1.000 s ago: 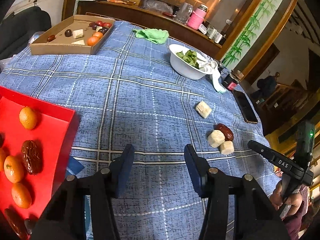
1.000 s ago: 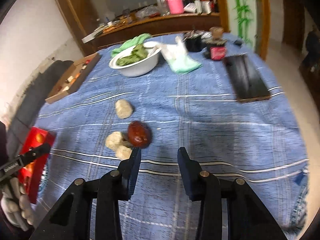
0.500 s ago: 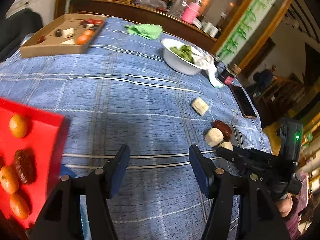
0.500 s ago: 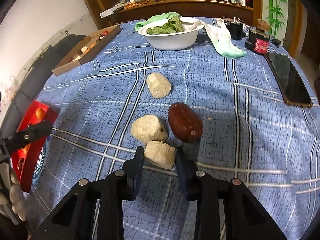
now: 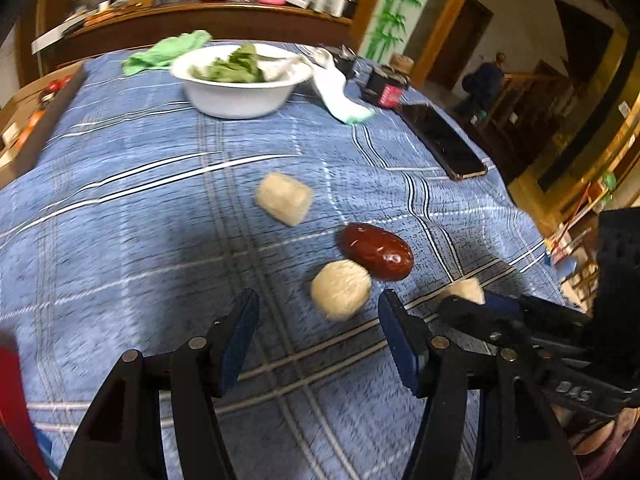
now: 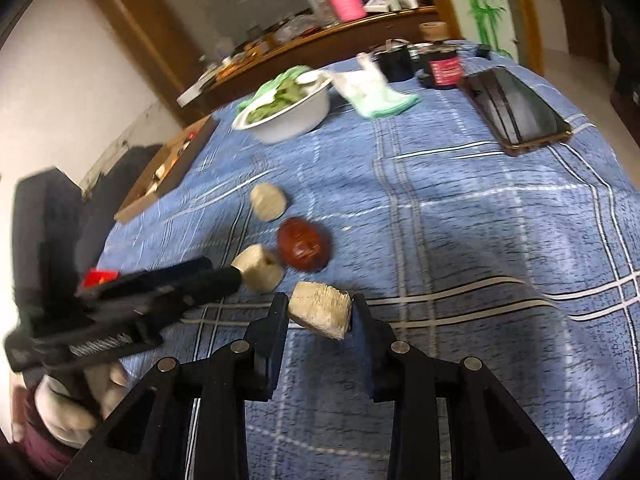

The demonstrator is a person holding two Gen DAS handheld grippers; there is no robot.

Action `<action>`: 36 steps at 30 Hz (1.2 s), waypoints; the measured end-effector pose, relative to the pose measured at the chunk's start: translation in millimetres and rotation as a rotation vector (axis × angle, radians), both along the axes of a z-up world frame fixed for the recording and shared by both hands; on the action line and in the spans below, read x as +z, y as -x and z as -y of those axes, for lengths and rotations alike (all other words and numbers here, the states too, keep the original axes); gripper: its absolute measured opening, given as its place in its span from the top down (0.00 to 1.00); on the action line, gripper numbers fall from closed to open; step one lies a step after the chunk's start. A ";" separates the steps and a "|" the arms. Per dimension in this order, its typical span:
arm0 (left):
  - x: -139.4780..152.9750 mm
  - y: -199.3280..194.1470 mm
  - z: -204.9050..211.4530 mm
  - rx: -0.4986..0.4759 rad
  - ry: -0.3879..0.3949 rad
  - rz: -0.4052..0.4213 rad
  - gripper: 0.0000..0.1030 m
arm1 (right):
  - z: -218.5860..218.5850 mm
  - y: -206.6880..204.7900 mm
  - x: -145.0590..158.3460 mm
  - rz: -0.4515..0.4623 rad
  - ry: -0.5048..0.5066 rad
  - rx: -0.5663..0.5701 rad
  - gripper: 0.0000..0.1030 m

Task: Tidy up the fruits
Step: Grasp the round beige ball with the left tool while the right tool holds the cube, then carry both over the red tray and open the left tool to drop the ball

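My right gripper [image 6: 320,312] is shut on a pale beige fruit chunk [image 6: 320,314] and holds it just above the blue checked cloth; that chunk [image 5: 464,290] also shows in the left wrist view, between the right gripper's fingers. My left gripper [image 5: 318,320] is open and empty, its jaws either side of a second round beige chunk [image 5: 340,290]. A dark red date [image 5: 376,252] lies just behind it. A third beige chunk [image 5: 284,198] lies farther back. In the right wrist view the left gripper's fingertip [image 6: 224,278] touches or nearly touches the round chunk [image 6: 260,268], beside the date [image 6: 304,244].
A white bowl of greens [image 5: 236,80] stands at the back, with a green cloth [image 5: 168,52], a white sock [image 5: 336,92], jars [image 5: 386,88] and a phone [image 5: 444,140] near the right edge. A cardboard box [image 6: 168,168] sits far left. The red tray's edge [image 5: 10,400] shows bottom left.
My left gripper swung right from the red tray to the round chunk. My right gripper closed on the nearest beige chunk and lifted it slightly.
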State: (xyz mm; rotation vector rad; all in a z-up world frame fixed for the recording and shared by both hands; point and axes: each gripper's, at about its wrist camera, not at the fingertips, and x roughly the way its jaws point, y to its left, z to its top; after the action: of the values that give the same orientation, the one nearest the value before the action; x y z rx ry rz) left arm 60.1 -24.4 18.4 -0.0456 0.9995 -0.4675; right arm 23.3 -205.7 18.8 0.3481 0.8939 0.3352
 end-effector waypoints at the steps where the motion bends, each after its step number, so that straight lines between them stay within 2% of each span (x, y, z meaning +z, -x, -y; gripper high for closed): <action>1: -2.4 -3.3 5.5 -0.010 -0.012 0.004 0.42 | 2.3 -0.2 0.0 -0.001 -0.011 -0.006 0.68; 5: -6.1 -9.7 17.9 -0.024 -0.059 0.027 0.42 | 0.7 0.2 2.4 0.009 -0.013 -0.005 0.68; 8: -6.4 -7.1 20.3 -0.044 -0.061 0.043 0.70 | -4.6 0.8 2.0 0.011 0.000 0.008 0.68; 14: -3.8 1.0 13.2 -0.017 -0.061 0.076 0.70 | -7.9 0.5 -0.9 0.015 0.030 0.012 0.68; 18: 13.2 13.9 -12.5 0.037 -0.009 0.092 0.70 | -7.5 0.4 -0.8 0.022 0.033 0.010 0.68; 23: 33.9 42.8 -66.6 0.144 0.045 0.108 0.70 | -10.5 0.8 -3.0 0.019 0.050 0.015 0.68; 29: 63.2 97.6 -166.5 0.344 0.114 0.149 0.70 | -16.3 4.7 -0.9 0.037 0.083 0.019 0.68; 32: 72.2 122.7 -219.9 0.457 0.124 0.151 0.70 | -22.0 7.5 5.2 0.033 0.076 0.036 0.68; 36: 78.0 151.9 -283.5 0.587 0.109 0.172 0.70 | -46.8 19.9 28.5 0.041 0.052 0.104 0.68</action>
State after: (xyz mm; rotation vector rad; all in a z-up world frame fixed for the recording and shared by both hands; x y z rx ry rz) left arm -91.8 259.1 96.4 -0.3806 0.7447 0.0149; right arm 3.4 -158.9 47.3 0.2464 0.8808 0.4130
